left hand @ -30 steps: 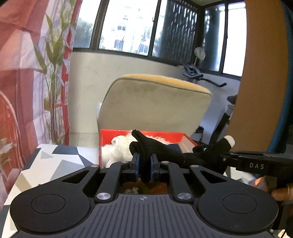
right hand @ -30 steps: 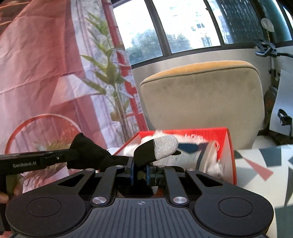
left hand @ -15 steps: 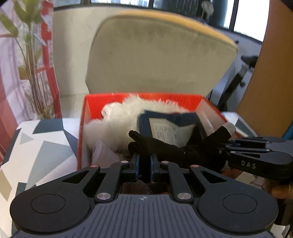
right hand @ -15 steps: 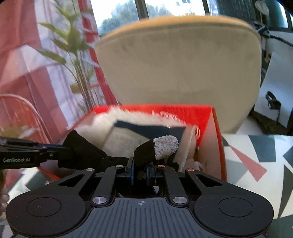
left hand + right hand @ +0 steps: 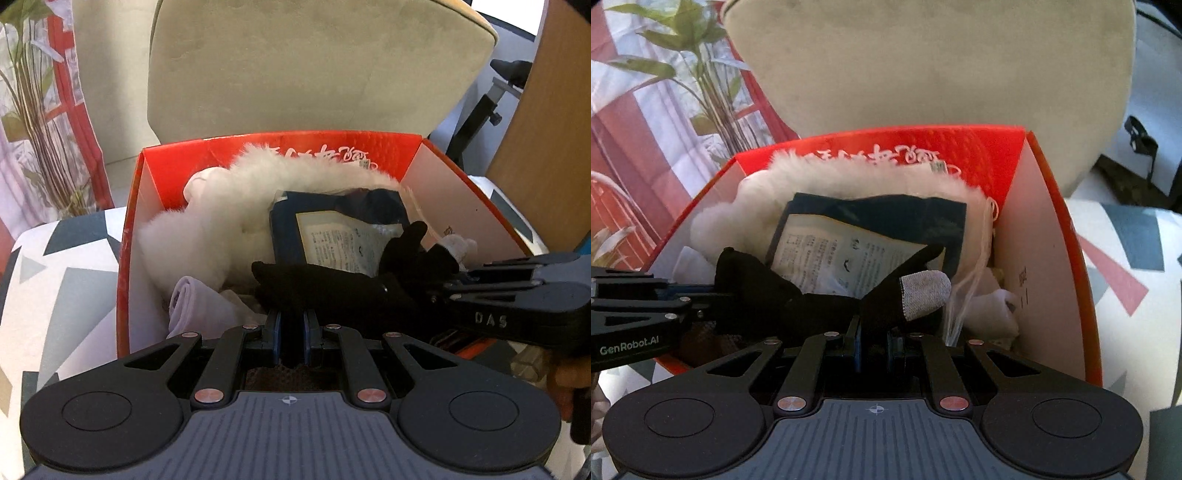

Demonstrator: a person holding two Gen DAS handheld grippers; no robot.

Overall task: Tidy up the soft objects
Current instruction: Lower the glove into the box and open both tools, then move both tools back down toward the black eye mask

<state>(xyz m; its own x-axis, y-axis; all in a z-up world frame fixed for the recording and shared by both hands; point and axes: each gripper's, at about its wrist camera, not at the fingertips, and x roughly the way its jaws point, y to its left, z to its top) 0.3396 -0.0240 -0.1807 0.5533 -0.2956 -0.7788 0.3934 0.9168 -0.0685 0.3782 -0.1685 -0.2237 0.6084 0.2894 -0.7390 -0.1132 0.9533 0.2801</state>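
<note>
Left hand-held gripper (image 5: 291,325) is clamped on the cuff end of a black glove (image 5: 332,280); right hand-held gripper (image 5: 873,341) is pinched on the other end, near the grey-tipped finger (image 5: 925,293). The glove is stretched between the two, held just above the near edge of the red box (image 5: 127,266), over its open top. Neither jaw pair shows any gap beyond the fabric.

Inside the red box: a white fluffy item (image 5: 229,221) against the far wall, a dark blue packet with a printed label (image 5: 332,236) lying on the fluff, a pale rolled cloth (image 5: 188,299) at the near left corner. The box is set on a bench with a geometric-patterned cover (image 5: 55,266); a beige chair back (image 5: 314,62) is seen behind the box.

Handling judged: glove is light, limp knit, no stiffness, so it sags and folds wherever unsupported. Not fragile, not slippery; knit is gripped well by the pads. Best held at cuff and fingertip ends, as now, so it stays spread. If let go at one end, it is expected to hang and swing. Snagging of the loose fingers on the box rim is a possible risk.
</note>
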